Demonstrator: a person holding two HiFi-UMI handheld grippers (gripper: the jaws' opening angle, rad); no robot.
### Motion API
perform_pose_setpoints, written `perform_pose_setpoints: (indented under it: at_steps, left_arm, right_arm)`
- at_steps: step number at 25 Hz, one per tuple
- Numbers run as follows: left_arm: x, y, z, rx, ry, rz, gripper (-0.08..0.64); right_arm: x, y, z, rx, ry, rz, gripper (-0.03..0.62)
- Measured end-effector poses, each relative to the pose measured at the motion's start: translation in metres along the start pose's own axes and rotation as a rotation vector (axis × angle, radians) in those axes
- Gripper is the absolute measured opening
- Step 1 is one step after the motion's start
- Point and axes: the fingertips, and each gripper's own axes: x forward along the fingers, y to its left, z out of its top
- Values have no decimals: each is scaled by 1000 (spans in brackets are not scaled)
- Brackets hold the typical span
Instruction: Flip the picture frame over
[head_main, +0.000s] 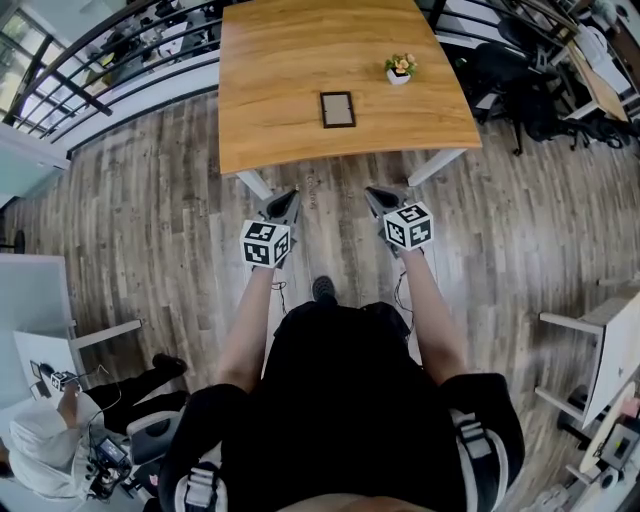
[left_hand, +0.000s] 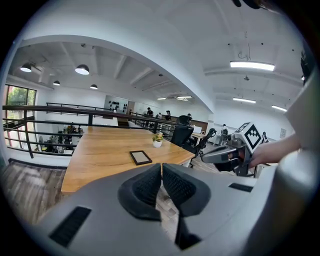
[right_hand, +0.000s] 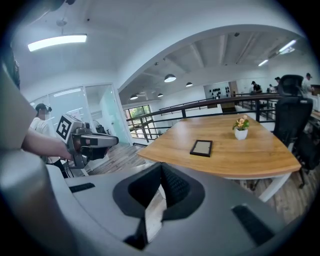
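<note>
A small dark picture frame (head_main: 337, 109) lies flat on the wooden table (head_main: 290, 70), near its front half; it also shows as the frame (left_hand: 140, 157) and the frame (right_hand: 201, 147). My left gripper (head_main: 287, 196) and right gripper (head_main: 375, 194) hang side by side over the floor, short of the table's front edge. Both point toward the table with jaws shut and nothing between them. From its own camera the left gripper (left_hand: 161, 166) looks closed, and so does the right gripper (right_hand: 160, 167).
A small white pot with flowers (head_main: 399, 69) stands on the table to the right of the frame. White table legs (head_main: 253, 183) flank the gap ahead of me. Office chairs (head_main: 500, 70) stand at the right, a railing (head_main: 110, 70) at the left, a seated person (head_main: 50, 440) at lower left.
</note>
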Motion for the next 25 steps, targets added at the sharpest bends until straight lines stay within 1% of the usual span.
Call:
perform_pose_setpoints:
  at_steps: [4, 5, 6, 9, 10, 11, 12, 13, 17, 19, 25]
  left_arm:
    - [3, 12, 0, -4, 1, 3, 23]
    - [4, 14, 1, -2, 0, 5, 23]
    - [5, 16, 1, -1, -1, 7, 25]
    - [5, 17, 1, 0, -5, 7, 33]
    - [4, 18, 0, -1, -4, 7, 67]
    - [4, 18, -1, -3, -1, 7, 130]
    - [4, 19, -1, -5, 0, 7, 171]
    - [3, 20, -1, -4, -1, 10, 182]
    - [4, 24, 0, 7, -7, 23, 220]
    - [5, 25, 3, 7, -9, 22, 224]
    - [5, 24, 2, 4, -2, 20, 227]
  right_arm:
    - [8, 3, 4, 0, -19, 5, 8]
    - [9, 3, 6, -3, -29, 3, 17]
    - [10, 2, 8, -5, -39, 0, 42]
    - [10, 0, 12, -3, -71, -12, 176]
    - [9, -1, 13, -4, -81, -17, 212]
    - [8, -1, 14, -6, -92, -24, 248]
    - [7, -2, 16, -7, -104, -32, 276]
    - [6, -2, 18, -8, -117, -39, 297]
    - [6, -3, 21, -14, -129, -53, 354]
    - [7, -4, 22, -18, -124, -59, 370]
    - [4, -8, 17, 1, -120, -67, 374]
